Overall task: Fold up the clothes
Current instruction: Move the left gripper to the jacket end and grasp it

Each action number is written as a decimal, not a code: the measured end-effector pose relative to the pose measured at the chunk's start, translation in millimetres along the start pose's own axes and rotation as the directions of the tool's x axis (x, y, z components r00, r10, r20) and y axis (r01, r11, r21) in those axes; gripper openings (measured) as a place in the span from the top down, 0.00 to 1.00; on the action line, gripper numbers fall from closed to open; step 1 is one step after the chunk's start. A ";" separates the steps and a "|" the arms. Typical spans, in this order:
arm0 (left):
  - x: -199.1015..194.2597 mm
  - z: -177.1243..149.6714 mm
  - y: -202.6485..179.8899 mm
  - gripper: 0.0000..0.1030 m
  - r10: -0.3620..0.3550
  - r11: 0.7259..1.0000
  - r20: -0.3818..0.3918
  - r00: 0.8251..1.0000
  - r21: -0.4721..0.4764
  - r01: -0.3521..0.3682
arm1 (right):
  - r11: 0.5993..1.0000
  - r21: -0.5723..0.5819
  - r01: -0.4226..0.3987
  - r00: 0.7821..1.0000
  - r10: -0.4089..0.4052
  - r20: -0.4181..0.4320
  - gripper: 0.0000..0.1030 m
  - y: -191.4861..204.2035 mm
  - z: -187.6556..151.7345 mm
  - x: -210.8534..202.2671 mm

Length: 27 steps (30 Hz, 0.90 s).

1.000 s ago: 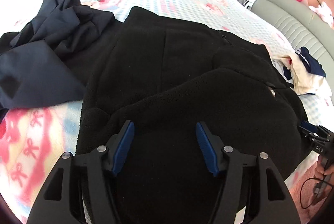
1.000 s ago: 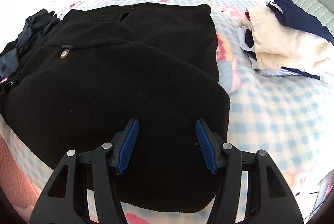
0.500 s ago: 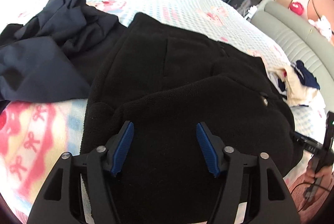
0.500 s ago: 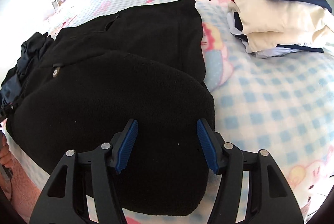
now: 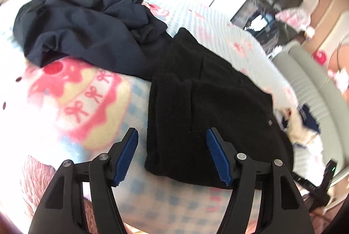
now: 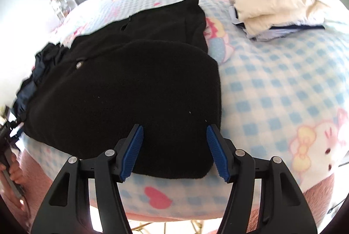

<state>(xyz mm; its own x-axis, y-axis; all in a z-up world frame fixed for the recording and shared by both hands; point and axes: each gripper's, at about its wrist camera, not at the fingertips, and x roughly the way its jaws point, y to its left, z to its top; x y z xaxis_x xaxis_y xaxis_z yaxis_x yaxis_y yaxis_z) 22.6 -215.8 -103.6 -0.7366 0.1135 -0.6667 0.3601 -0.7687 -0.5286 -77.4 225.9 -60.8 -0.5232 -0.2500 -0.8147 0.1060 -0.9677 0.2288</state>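
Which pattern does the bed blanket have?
The fleecy bed blanket has light-blue and white checks with pink cartoon prints, clearest in the right wrist view.

One black fleece garment lies on the blue-checked blanket. One crumpled navy garment lies just beside it. One stack of folded cream and navy clothes sits near it. Two black grippers: left, right.

Fuzzy, matt black fleece garment on a soft printed checked blanket, smooth dark navy woven cloth crumpled beside, plush cream fabric in the folded pile, ribbed blue rubbery pads on matt black plastic fingers with metal rivets.
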 end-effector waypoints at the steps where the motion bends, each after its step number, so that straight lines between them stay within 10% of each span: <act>1: -1.0 -2.9 3.2 0.35 -0.028 0.999 -0.020 0.999 -0.026 0.027 | 1.000 0.022 -0.013 1.000 0.012 0.015 0.40 -2.5 -1.9 -7.6; 6: 4.3 -32.3 1.6 0.34 -0.136 0.989 -0.132 0.982 -0.077 0.126 | 0.981 0.106 -0.162 0.986 0.166 -0.026 0.39 -6.1 -15.5 -24.4; 10: 20.8 -48.3 -5.2 0.32 -0.339 0.935 -0.191 0.921 -0.177 0.307 | 0.964 0.105 -0.243 0.952 0.258 -0.168 0.39 10.7 -33.9 -4.6; 27: 42.6 -40.6 -15.4 0.27 -0.264 0.949 -0.061 0.963 -0.193 0.248 | 0.904 0.371 -0.212 0.960 0.264 -0.093 0.31 -18.9 -54.4 17.0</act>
<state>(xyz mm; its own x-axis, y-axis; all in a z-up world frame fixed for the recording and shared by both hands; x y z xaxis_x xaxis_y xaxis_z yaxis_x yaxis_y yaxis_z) 8.9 -173.6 -145.2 -0.7689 0.3507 -0.5346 0.2698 -0.5801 -0.7686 -42.3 238.2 -108.0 -0.3957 -0.4983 -0.7715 -0.1065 -0.8095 0.5774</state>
